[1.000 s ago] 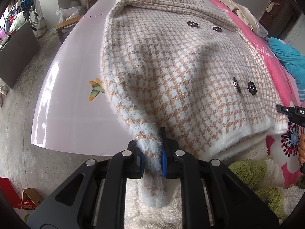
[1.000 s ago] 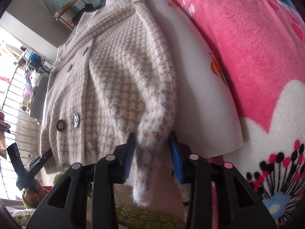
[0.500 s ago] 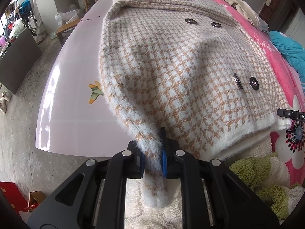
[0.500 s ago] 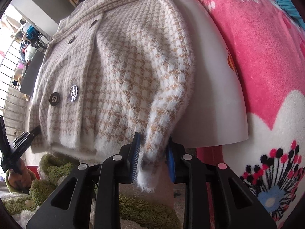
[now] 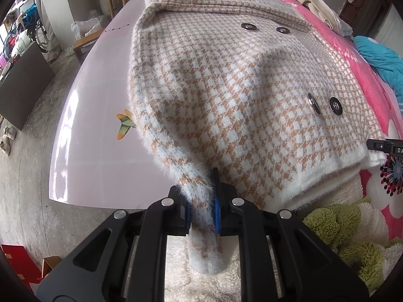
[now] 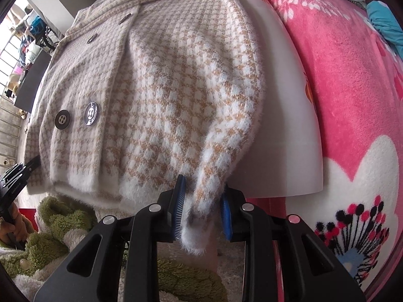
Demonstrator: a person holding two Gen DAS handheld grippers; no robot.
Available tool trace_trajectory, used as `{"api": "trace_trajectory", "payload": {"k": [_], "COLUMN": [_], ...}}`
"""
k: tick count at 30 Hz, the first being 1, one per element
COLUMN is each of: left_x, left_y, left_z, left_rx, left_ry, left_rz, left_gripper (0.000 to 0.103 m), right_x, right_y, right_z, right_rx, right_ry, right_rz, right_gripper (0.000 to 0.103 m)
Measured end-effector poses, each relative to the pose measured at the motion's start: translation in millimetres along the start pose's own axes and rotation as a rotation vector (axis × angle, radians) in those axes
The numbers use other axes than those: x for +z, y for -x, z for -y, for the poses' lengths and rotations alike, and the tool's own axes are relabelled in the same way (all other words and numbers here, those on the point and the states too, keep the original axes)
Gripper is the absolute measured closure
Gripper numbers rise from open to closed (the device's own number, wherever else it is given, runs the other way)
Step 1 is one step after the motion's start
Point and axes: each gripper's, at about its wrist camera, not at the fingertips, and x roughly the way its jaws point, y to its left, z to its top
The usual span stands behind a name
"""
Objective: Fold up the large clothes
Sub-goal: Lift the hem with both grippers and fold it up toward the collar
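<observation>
A fuzzy beige-and-white houndstooth coat (image 5: 226, 88) with dark buttons lies face up on a pale pink board (image 5: 95, 125). It also shows in the right wrist view (image 6: 156, 95). My left gripper (image 5: 202, 209) is shut on the coat's left sleeve cuff (image 5: 201, 201) at the board's near edge. My right gripper (image 6: 202, 214) has its blue pads on either side of the right sleeve cuff (image 6: 201, 211), which hangs between them with small gaps on both sides. The right gripper's tip shows at the right edge of the left wrist view (image 5: 385, 147).
A pink floral blanket (image 6: 352, 88) covers the bed right of the board (image 6: 284, 115). A green and white fuzzy throw (image 5: 340, 226) lies below the coat's hem. A blue garment (image 5: 377, 58) lies far right. Concrete floor, a wooden stool (image 5: 85, 42) and red boxes (image 5: 15, 259) are left.
The right gripper came forward over the right sleeve cuff and its jaws narrowed around it. The left gripper stays shut on the left cuff and has barely moved.
</observation>
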Motion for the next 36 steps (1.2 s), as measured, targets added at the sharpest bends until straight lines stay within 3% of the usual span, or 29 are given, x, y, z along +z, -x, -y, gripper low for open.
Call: {"api": "trace_trajectory", "payload": {"k": [25, 27, 32, 36], "left_x": [-2, -2, -4, -3], "left_y": [2, 3, 14, 28], "left_z": [-6, -6, -8, -18], "left_rx": [-0.042, -0.047, -0.064, -0.103], "left_ry": [-0.009, -0.012, -0.025, -0.008], "left_rz": [0.014, 0.019, 0.083, 0.149], "left_gripper": [0.09, 0.09, 0.094, 0.095], "right_x": [2, 1, 1, 1], "right_y": [-3, -2, 5, 22], "right_z": [-7, -7, -2, 2], "right_rx": [-0.039, -0.04, -0.044, -0.032], "right_ry": [0.01, 0.006, -0.008, -0.023], "right_rz": [0.003, 0.007, 0.03, 0.073], "right_gripper": [0.078, 0.082, 0.094, 0.095]}}
